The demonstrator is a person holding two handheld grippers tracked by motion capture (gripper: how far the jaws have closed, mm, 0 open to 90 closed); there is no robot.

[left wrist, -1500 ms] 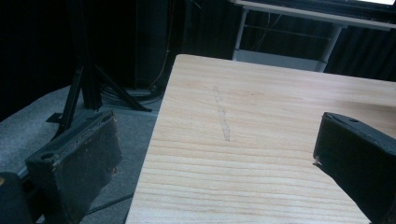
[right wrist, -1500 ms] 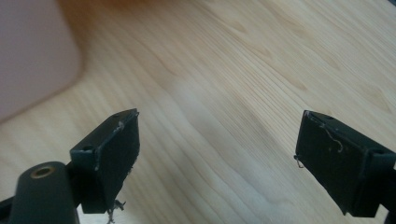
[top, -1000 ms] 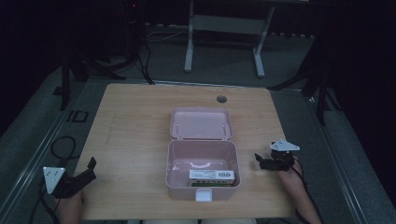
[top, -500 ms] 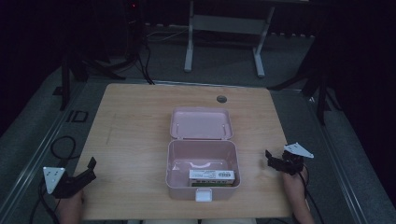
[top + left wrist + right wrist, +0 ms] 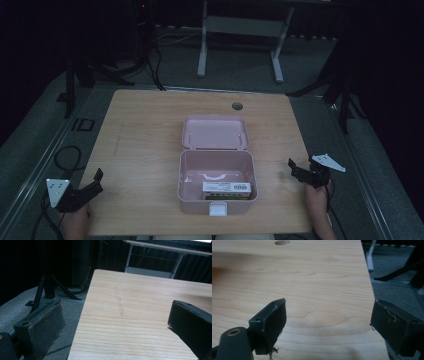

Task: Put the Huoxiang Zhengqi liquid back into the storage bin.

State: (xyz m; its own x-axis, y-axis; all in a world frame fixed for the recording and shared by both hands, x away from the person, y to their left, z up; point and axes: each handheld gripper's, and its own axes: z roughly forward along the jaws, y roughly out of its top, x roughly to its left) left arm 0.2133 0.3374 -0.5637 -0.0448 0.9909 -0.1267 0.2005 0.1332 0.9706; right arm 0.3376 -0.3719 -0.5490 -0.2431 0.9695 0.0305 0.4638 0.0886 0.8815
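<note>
A pink plastic box (image 5: 217,197) stands open at the table's front middle, its lid (image 5: 215,132) laid back flat behind it. Inside, against the front wall, lies a small white carton with a green stripe (image 5: 226,188). My left gripper (image 5: 97,181) rests at the table's front left edge, open and empty, pointing toward the box. In the left gripper view its jaws stand wide apart over bare wood (image 5: 115,322). My right gripper (image 5: 294,169) is held at the right edge, open and empty, well clear of the box. Its own view shows wide jaws above the tabletop (image 5: 329,317).
The wooden table (image 5: 145,135) has a round cable hole (image 5: 237,106) at the back, also seen as the cable hole (image 5: 282,242) in the right gripper view. Grey carpet, black stands and a metal table frame (image 5: 240,30) surround it. Cables trail on the floor at left (image 5: 65,155).
My right gripper has drawn away from the box toward the table's right edge. The left gripper and the box have stayed put.
</note>
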